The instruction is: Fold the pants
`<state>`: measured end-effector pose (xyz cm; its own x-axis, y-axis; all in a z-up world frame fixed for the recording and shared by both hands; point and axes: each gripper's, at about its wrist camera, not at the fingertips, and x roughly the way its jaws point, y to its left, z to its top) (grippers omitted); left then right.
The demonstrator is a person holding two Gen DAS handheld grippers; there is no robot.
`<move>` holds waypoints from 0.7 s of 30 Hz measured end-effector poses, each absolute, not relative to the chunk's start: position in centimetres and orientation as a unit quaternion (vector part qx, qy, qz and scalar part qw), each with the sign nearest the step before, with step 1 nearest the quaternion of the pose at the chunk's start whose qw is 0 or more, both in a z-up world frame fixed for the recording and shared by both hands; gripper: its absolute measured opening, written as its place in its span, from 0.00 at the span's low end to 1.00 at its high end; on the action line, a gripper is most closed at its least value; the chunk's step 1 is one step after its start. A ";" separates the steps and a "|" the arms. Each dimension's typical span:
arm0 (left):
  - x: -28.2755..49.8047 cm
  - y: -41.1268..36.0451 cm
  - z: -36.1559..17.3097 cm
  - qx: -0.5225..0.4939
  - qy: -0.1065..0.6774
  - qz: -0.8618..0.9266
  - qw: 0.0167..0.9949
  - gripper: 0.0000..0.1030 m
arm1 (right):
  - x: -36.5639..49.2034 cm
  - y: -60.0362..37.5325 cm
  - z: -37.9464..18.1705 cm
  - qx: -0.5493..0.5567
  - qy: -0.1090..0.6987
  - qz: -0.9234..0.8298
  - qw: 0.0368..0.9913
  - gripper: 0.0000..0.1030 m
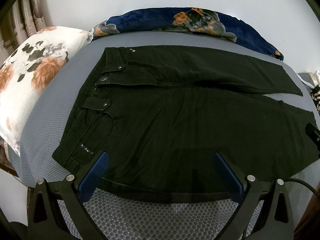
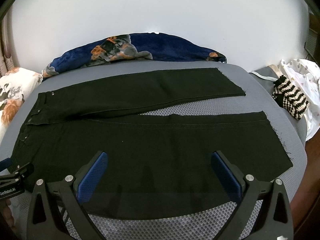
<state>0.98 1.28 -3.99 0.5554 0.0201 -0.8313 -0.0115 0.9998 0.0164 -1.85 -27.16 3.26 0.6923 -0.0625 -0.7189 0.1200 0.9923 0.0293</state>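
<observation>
Black pants [image 1: 180, 120] lie flat on a grey mesh bed surface [image 1: 60, 104], waistband at the left, both legs running right. In the right wrist view the pants [image 2: 150, 146] show both legs spread slightly apart, with frayed hems at the right. My left gripper [image 1: 160, 156] is open with blue pads, above the near edge of the pants close to the waist. My right gripper [image 2: 160, 156] is open above the near leg's near edge. The left gripper also shows at the left edge of the right wrist view [image 2: 14, 176].
A floral pillow [image 1: 34, 76] lies at the left. A navy floral blanket [image 1: 180, 22] is bunched along the far side against a white wall. A striped knitted item [image 2: 290, 100] and white cloth [image 2: 306, 76] lie at the right. A cable [image 1: 300, 184] runs at the right.
</observation>
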 end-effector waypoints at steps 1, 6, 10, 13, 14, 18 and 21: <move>1.0 1.3 -4.0 0.004 0.471 0.009 0.882 0.99 | -1.8 -27.2 3.2 0.037 0.390 -0.050 0.919 1.00; 1.0 1.3 -4.0 0.004 0.471 0.009 0.882 0.99 | -1.7 -27.3 3.1 0.039 0.391 -0.053 0.918 1.00; 0.9 1.4 -4.3 0.004 0.473 0.008 0.881 0.99 | -1.6 -27.4 3.1 0.039 0.391 -0.054 0.918 1.00; 0.9 1.4 -4.4 0.002 0.475 0.007 0.880 0.99 | -1.5 -27.4 3.0 0.039 0.392 -0.053 0.918 1.00; 1.0 1.4 -4.4 0.001 0.475 0.007 0.880 0.99 | -1.6 -27.4 2.9 0.040 0.391 -0.053 0.918 1.00; 1.2 1.6 -4.4 -0.004 0.475 0.007 0.880 0.99 | -1.6 -27.5 2.8 0.044 0.389 -0.052 0.919 1.00; 1.4 1.9 -4.2 -0.005 0.472 0.009 0.881 0.99 | -1.6 -27.6 2.7 0.052 0.388 -0.049 0.919 1.00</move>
